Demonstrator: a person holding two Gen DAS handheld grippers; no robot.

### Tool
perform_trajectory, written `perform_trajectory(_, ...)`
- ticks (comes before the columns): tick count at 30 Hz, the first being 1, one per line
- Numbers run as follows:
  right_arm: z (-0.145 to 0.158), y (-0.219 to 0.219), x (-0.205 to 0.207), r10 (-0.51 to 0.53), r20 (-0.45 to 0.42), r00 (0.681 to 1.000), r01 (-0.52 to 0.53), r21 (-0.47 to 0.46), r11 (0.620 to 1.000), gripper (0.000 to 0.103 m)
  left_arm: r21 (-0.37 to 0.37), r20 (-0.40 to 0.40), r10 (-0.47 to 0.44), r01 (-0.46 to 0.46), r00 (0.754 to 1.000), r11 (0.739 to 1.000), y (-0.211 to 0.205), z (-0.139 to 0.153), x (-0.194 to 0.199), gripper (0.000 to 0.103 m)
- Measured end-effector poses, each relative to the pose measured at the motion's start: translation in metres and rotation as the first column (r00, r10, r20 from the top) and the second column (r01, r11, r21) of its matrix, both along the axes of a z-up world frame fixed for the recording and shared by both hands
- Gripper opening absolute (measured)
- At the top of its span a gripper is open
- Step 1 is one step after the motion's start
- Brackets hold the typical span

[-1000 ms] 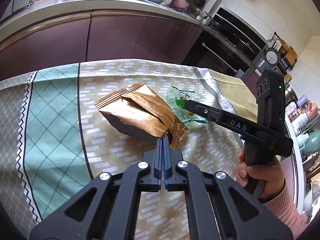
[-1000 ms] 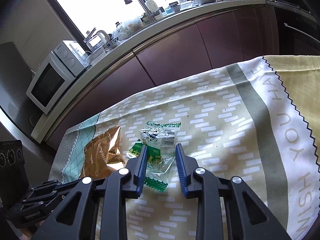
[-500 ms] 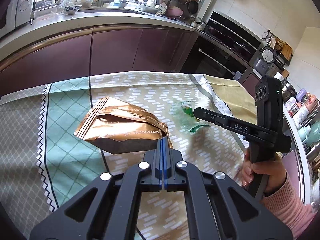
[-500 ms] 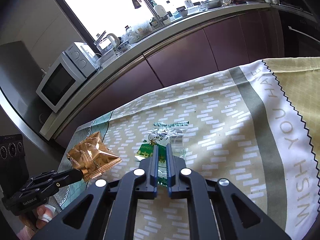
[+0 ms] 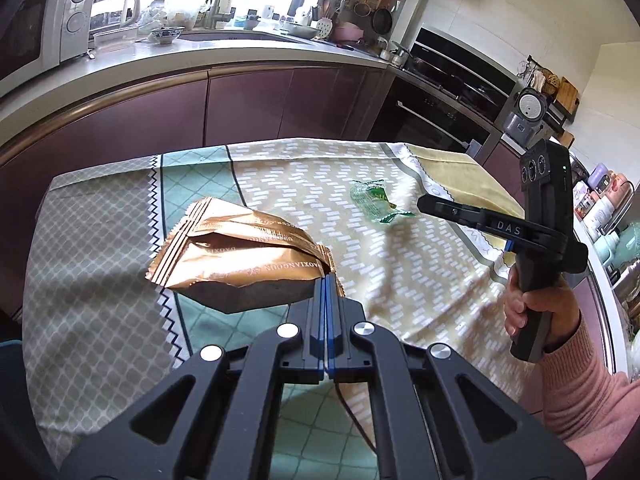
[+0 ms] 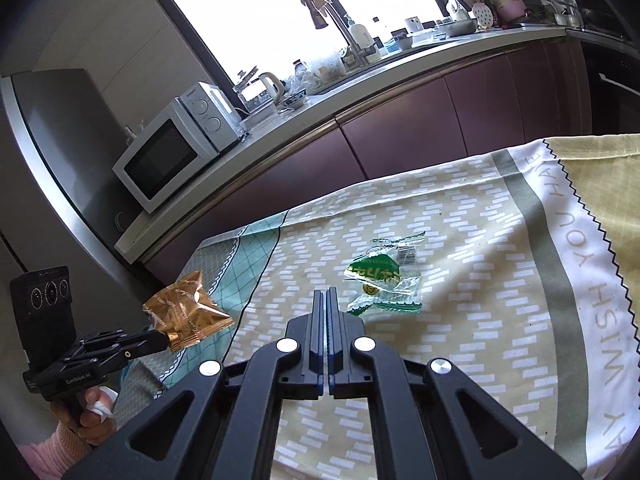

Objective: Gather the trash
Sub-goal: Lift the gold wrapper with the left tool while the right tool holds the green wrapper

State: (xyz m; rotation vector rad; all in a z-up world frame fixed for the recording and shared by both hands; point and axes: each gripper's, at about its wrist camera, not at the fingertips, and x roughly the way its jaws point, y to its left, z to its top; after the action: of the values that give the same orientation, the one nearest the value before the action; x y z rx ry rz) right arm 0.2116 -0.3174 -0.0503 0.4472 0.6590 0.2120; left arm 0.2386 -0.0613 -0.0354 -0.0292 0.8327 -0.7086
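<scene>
My left gripper (image 5: 326, 280) is shut on the corner of a gold foil snack wrapper (image 5: 240, 256) and holds it lifted above the left part of the table; the wrapper also shows in the right wrist view (image 6: 186, 312). A clear and green candy wrapper (image 6: 382, 280) lies flat on the tablecloth, also visible in the left wrist view (image 5: 374, 202). My right gripper (image 6: 326, 296) is shut and empty, raised a little short and left of the green wrapper, not touching it.
The table carries a patterned cloth (image 6: 500, 280) in teal, beige and yellow. Behind it runs a kitchen counter with purple cabinets (image 5: 240, 104), a microwave (image 6: 176, 148), a kettle and a sink. An oven (image 5: 448, 96) stands at the back right.
My left gripper lifted the gold wrapper off the table and carried it left. My right gripper closed near the green wrapper, then rose without it; the wrapper stays on the cloth.
</scene>
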Motion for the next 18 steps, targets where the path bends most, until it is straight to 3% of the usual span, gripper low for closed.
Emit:
perform_trajectory(1,0.000,0.000,0.001,-0.015,-0.001,1.000,0.015,-0.017,1.000,0.004,0.001,0.004,0.007,-0.007,1.000,1.000,0.005,0.001,-0.003,0.001)
perform_trajectory(2,-0.001,-0.001,0.004,-0.029,-0.012,1.000,0.029,-0.021,0.999,0.012,0.001,0.007,0.013,-0.013,1.000,1.000,0.007,0.000,-0.005,0.001)
perform_trajectory(3,-0.004,-0.003,0.008,-0.040,-0.032,0.999,0.040,-0.024,0.999,0.028,-0.001,0.006,0.018,-0.018,1.000,1.000,0.012,0.000,-0.007,0.001)
perform_trajectory(5,-0.008,-0.004,0.018,-0.081,-0.048,0.996,0.078,-0.066,0.995,0.042,-0.001,0.001,0.031,-0.031,1.000,1.000,0.017,-0.002,-0.008,0.001)
perform_trajectory(7,-0.014,-0.003,0.030,-0.100,-0.072,0.992,0.093,-0.100,0.991,0.042,0.005,-0.002,0.040,-0.040,0.999,0.999,0.021,-0.003,-0.007,0.001)
perform_trajectory(11,-0.021,0.008,0.051,-0.113,-0.105,0.988,0.095,-0.164,0.982,0.052,0.012,-0.002,0.055,-0.055,0.998,0.998,0.027,-0.004,-0.009,0.001)
perform_trajectory(14,-0.025,0.015,0.061,-0.123,-0.127,0.984,0.094,-0.215,0.972,0.052,0.015,-0.002,0.064,-0.064,0.998,0.998,0.032,-0.004,-0.009,0.001)
perform_trajectory(18,-0.026,0.015,0.062,-0.124,-0.134,0.983,0.094,-0.213,0.973,0.027,0.016,-0.005,0.071,-0.071,0.997,0.997,0.040,-0.006,-0.010,0.001)
